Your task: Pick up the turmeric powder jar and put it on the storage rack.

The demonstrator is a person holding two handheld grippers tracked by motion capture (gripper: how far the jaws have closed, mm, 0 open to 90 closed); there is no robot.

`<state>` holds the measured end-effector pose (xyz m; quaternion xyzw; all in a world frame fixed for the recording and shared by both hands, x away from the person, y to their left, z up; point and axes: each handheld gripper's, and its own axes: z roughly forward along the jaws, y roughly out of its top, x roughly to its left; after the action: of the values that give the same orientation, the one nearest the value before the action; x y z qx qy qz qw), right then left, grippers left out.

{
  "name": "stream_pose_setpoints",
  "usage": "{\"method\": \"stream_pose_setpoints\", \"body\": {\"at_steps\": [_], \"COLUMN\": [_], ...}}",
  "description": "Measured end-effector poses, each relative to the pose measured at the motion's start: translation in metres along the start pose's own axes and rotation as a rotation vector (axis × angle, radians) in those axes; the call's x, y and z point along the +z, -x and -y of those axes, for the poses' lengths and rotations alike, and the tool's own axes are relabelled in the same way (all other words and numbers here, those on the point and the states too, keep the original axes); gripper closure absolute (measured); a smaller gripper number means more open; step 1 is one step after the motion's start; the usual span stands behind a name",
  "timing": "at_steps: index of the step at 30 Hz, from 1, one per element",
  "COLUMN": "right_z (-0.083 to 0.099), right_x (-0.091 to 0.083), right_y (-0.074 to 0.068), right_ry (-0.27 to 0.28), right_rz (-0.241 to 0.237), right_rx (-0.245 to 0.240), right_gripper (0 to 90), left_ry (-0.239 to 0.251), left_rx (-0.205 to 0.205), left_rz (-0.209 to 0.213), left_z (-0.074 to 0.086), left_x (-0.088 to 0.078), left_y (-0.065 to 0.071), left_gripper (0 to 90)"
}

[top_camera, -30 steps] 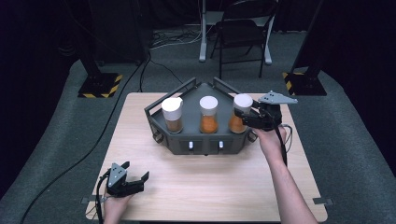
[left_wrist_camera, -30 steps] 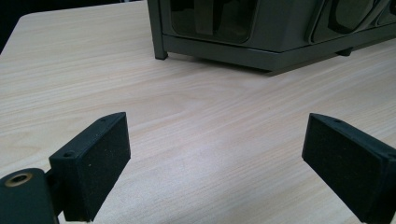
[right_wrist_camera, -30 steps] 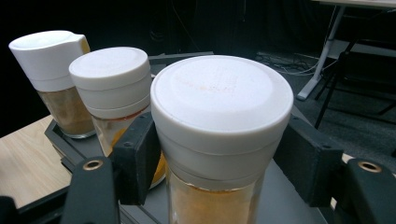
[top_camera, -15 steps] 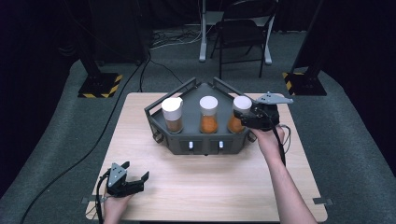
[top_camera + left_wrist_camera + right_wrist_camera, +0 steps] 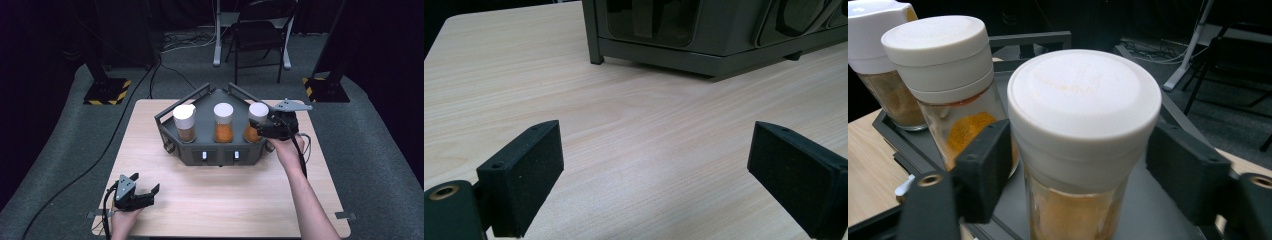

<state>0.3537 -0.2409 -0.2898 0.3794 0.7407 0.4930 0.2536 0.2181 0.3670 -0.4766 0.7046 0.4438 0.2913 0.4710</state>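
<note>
A dark grey rack (image 5: 220,155) at the table's middle holds three white-lidded spice jars. My right gripper (image 5: 260,131) reaches in from the right at the right jar (image 5: 258,114). In the right gripper view this jar (image 5: 1083,95), with orange powder inside, stands between the pads (image 5: 985,165). The jaws have just been opening and a gap shows at the right pad, so my right gripper (image 5: 1078,165) is open around it. My left gripper (image 5: 145,182) rests near the front left of the table, open (image 5: 654,170) with bare wood between its pads.
The middle jar (image 5: 223,122) and the left jar (image 5: 184,122) stand upright in the same rack, and the middle jar (image 5: 943,75) is close beside my right gripper's left pad. The rack's base (image 5: 704,45) lies ahead of the left gripper. A chair (image 5: 260,35) stands beyond the table.
Neither hand nor any jar has shifted in the high view. The spread of the right jaws is too small there to compare.
</note>
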Motion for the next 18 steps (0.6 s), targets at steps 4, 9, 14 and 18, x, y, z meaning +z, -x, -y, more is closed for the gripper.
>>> {"method": "stream_pose_setpoints", "body": {"at_steps": [4,9,14,18], "right_z": [0.004,0.013,0.030,0.049], "right_x": [-0.007,-0.020,-0.031,-0.040], "right_y": [0.001,0.003,0.007,0.011], "right_ry": [0.007,0.012,0.024,0.034], "right_rz": [0.006,0.019,0.027,0.033], "right_rx": [0.000,-0.005,0.006,0.020], "right_gripper": [20.4,18.1,16.7,15.8], "left_ry": [0.000,-0.002,-0.002,-0.001], "left_rx": [0.002,0.004,0.007,0.009], "left_rz": [0.000,-0.001,-0.003,-0.004], "left_z": [0.000,0.000,0.000,0.000], "left_x": [0.000,0.000,0.000,0.000], "left_y": [0.000,0.001,0.001,0.002], "left_gripper": [7.7,7.7,7.7,7.7]}}
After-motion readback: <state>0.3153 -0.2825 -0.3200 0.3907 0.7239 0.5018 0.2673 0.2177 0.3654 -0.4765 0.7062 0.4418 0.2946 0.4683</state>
